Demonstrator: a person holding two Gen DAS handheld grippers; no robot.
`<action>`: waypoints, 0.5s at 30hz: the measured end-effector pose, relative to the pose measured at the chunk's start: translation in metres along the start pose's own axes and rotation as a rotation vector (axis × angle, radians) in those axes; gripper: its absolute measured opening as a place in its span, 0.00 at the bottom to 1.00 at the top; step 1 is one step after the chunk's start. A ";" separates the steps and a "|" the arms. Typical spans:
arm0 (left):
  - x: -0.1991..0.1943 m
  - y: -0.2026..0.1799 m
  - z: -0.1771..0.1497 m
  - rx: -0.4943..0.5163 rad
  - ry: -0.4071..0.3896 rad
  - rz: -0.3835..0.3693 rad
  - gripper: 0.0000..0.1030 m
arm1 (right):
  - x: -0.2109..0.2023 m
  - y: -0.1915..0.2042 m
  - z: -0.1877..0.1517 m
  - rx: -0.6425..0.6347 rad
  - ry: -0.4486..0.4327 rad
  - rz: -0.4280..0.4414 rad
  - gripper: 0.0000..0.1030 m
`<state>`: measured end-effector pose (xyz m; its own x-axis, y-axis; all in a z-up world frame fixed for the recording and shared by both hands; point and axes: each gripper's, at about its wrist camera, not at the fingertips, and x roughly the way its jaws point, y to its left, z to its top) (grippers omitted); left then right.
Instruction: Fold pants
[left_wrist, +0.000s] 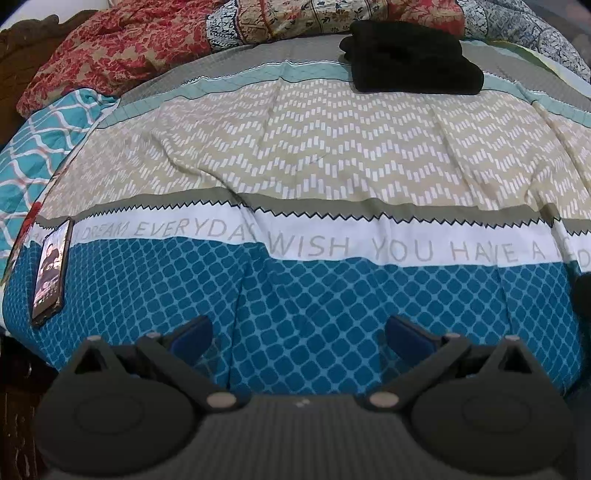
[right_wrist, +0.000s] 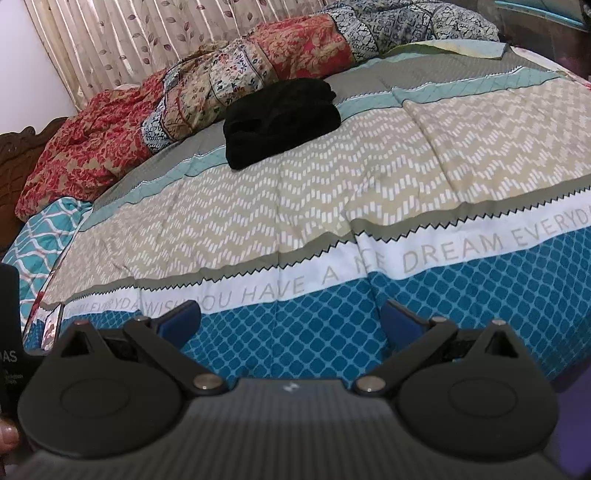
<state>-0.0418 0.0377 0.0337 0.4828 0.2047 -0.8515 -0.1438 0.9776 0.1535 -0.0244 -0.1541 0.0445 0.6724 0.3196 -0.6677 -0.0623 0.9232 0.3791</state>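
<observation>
Pants, a folded bundle of black soft fabric, are lying at the far side of the bed, well apart from both tools, resting on the grey and pale teal bands of the cover and just in front of the heaped bedding. The patterned quilted bedspread, with beige chevron, white lettered and blue lattice bands, is stretching across the whole bed and is showing a few shallow creases. Behind it a rumpled red and cream floral quilt is piling up along the far edge, with a pleated leaf-print curtain hanging beyond. A teal and white lattice cloth is sitting at the bed's left corner. The left hand-held gripper is hovering over the blue band near the near edge, its blue-padded fingers spread wide and holding nothing. The right hand-held gripper is hovering likewise, fingers apart and empty. A dark smartphone with a lit screen is lying flat at the left edge.
</observation>
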 end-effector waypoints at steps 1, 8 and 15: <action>0.000 0.000 -0.001 -0.001 0.002 0.001 1.00 | 0.000 0.001 0.000 -0.001 0.000 0.000 1.00; 0.003 0.002 -0.006 0.008 0.022 0.003 1.00 | 0.001 0.001 -0.002 0.006 0.011 0.000 1.00; 0.005 0.001 -0.011 0.023 0.034 0.001 1.00 | 0.000 0.003 -0.003 0.001 0.012 -0.001 1.00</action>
<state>-0.0493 0.0387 0.0242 0.4530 0.2046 -0.8677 -0.1245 0.9783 0.1656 -0.0268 -0.1505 0.0435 0.6638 0.3213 -0.6754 -0.0610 0.9233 0.3793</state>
